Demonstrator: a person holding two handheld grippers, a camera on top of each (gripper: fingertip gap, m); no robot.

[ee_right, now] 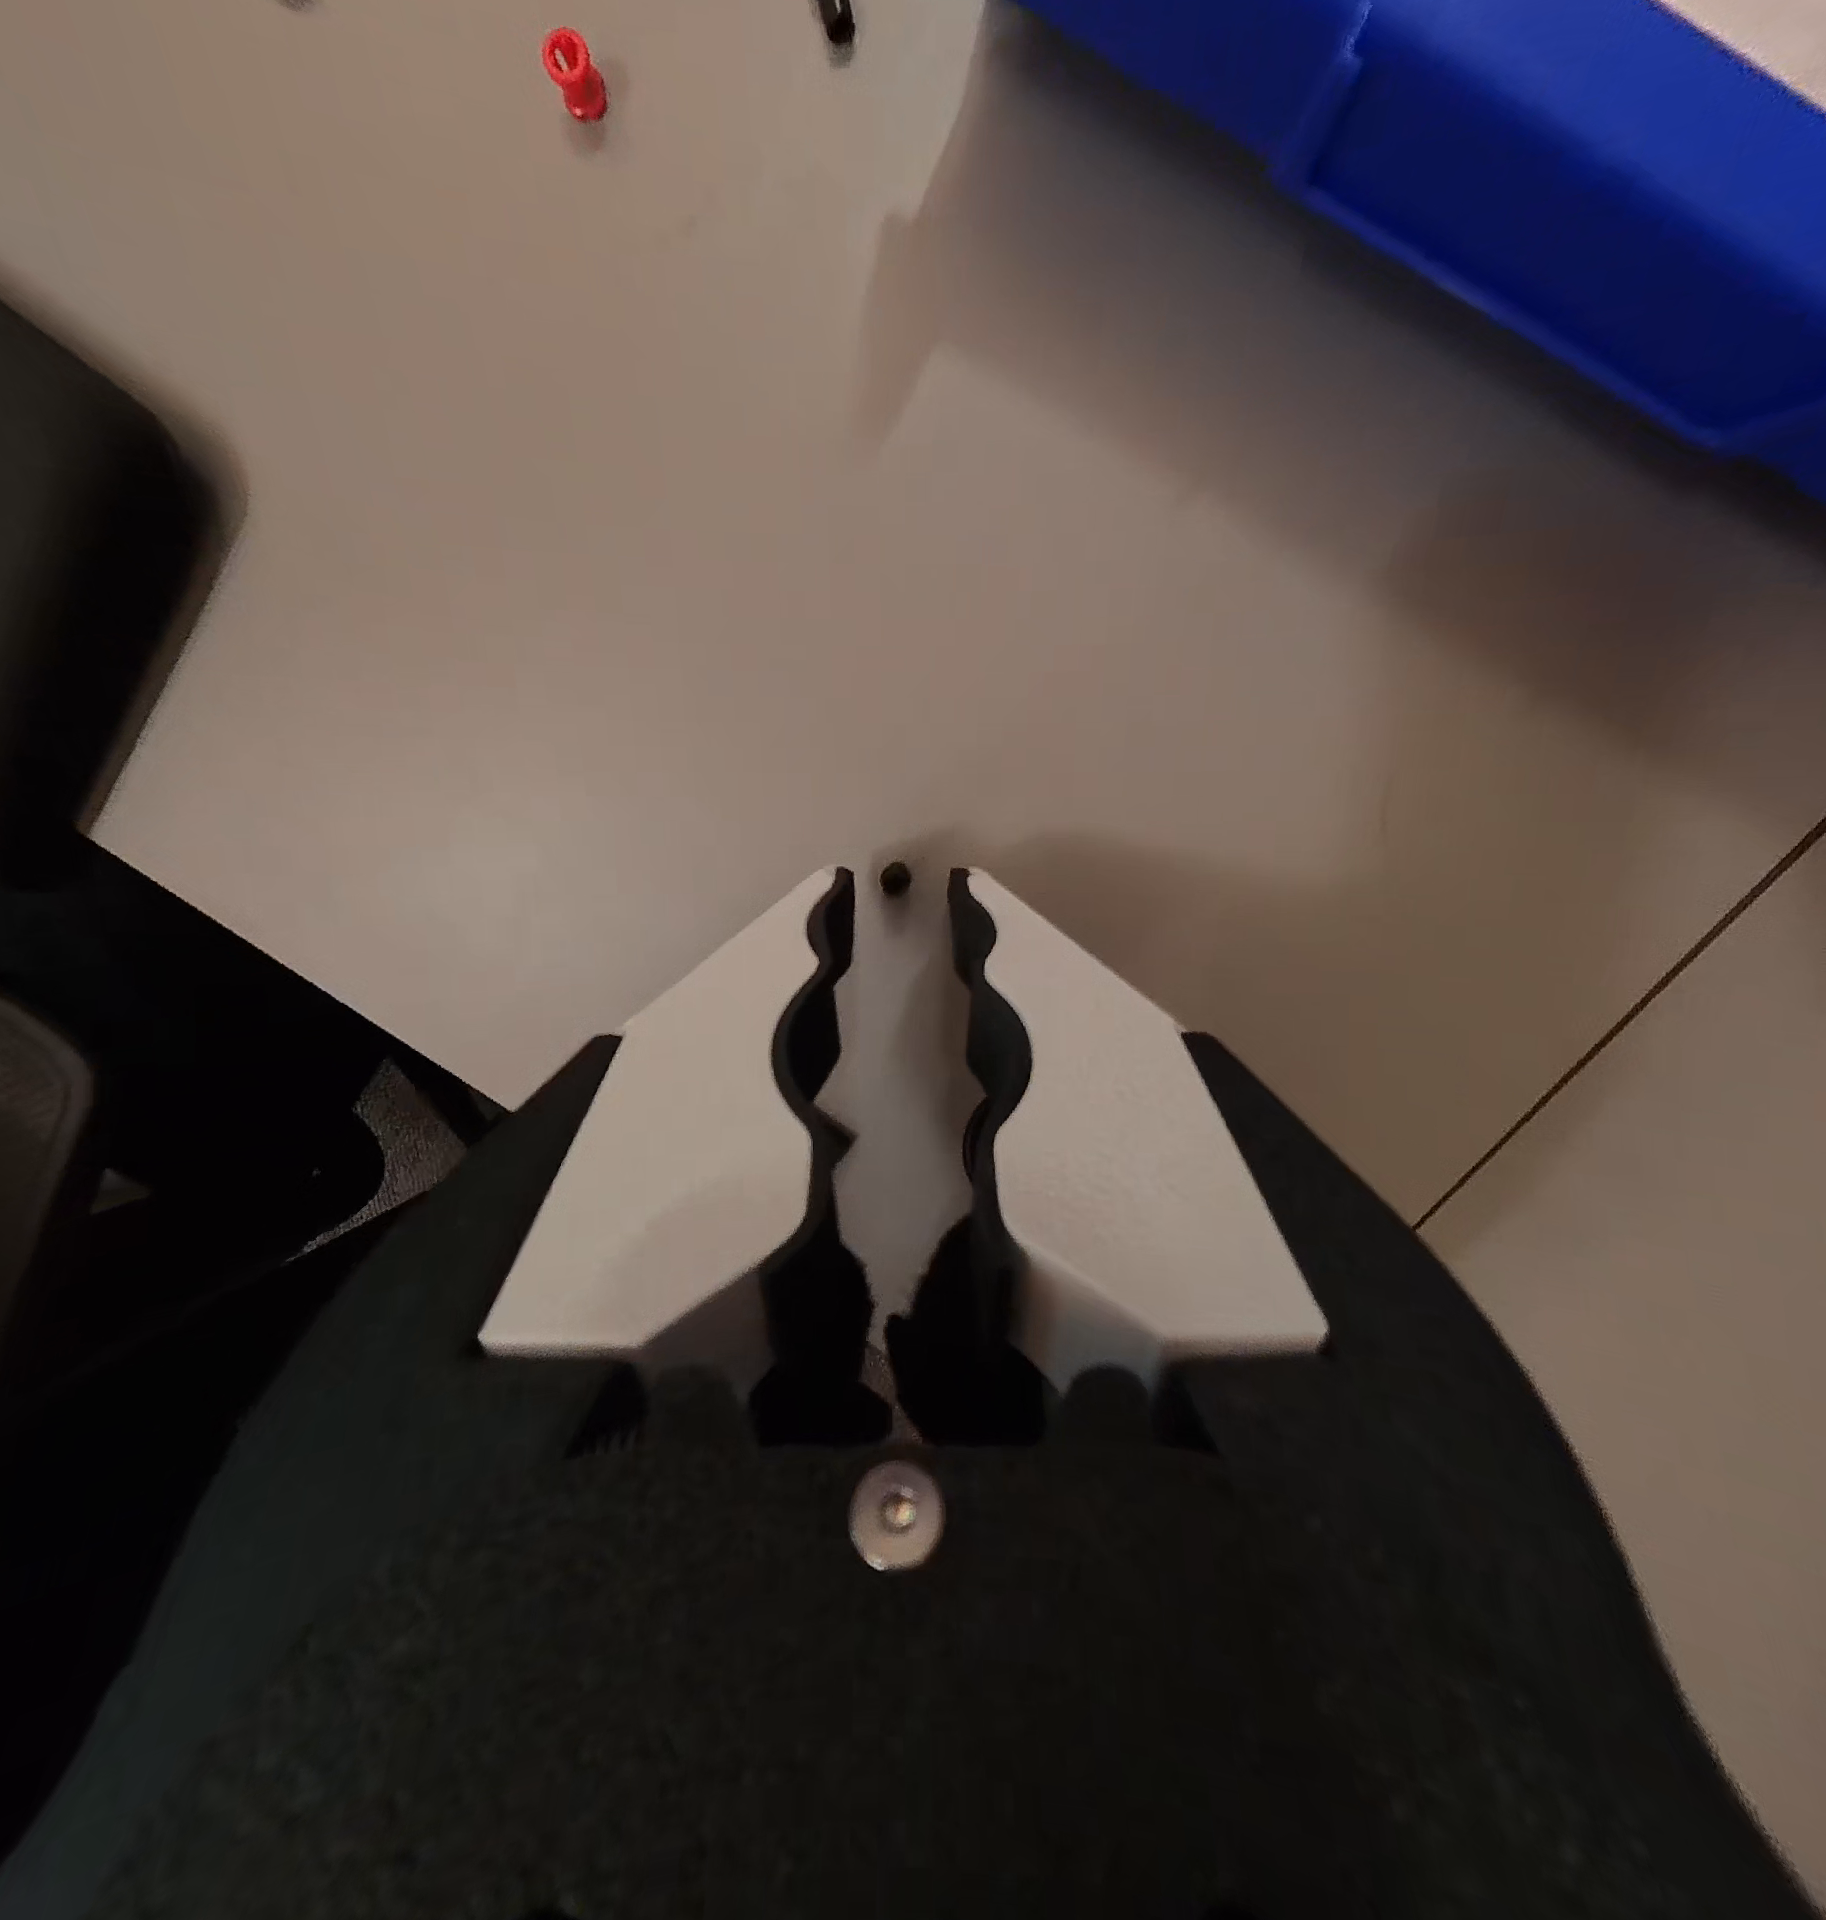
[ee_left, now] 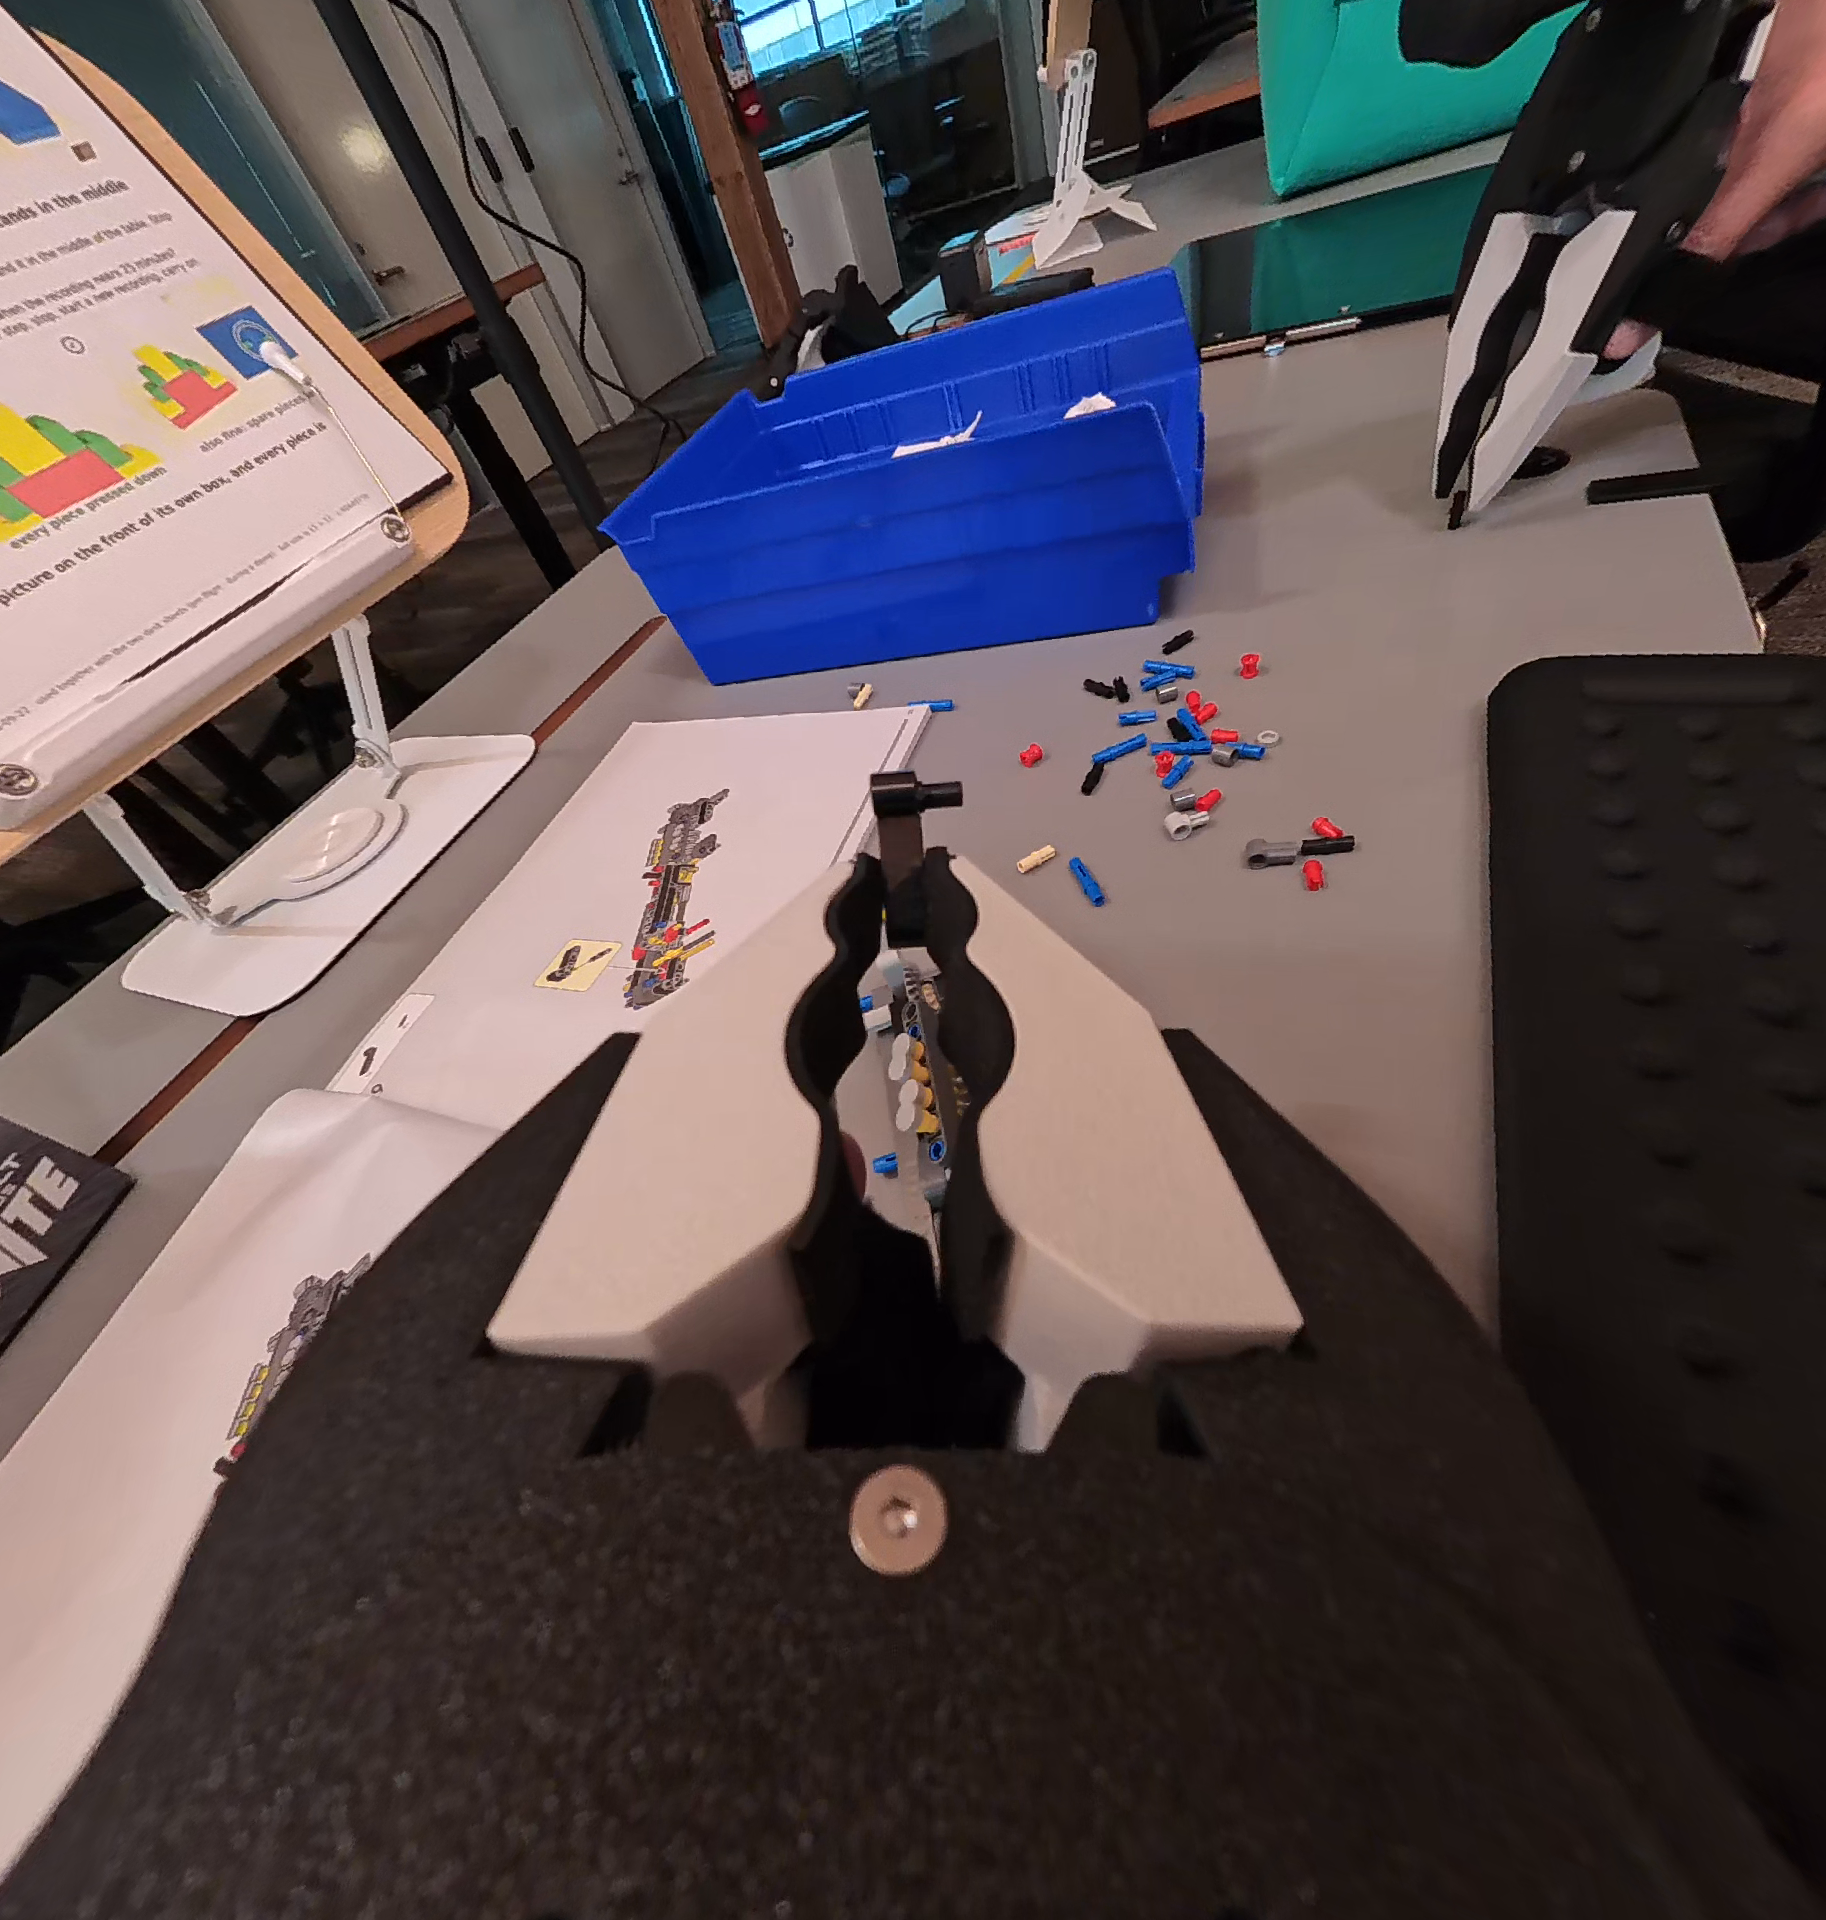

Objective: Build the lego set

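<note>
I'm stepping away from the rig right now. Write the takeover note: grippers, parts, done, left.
Left gripper: shut on the black piece of a partly built assembly, held above the instruction booklet.
Right gripper: open, empty, pointing down at the table over a small black pin, near the blue bin.
Loose pins, blue, red, black and grey, lie scattered on the table in front of the bin.
Done: part of the assembly.
Left: likely grasp that pin, fit it, continue by the booklet.
</note>
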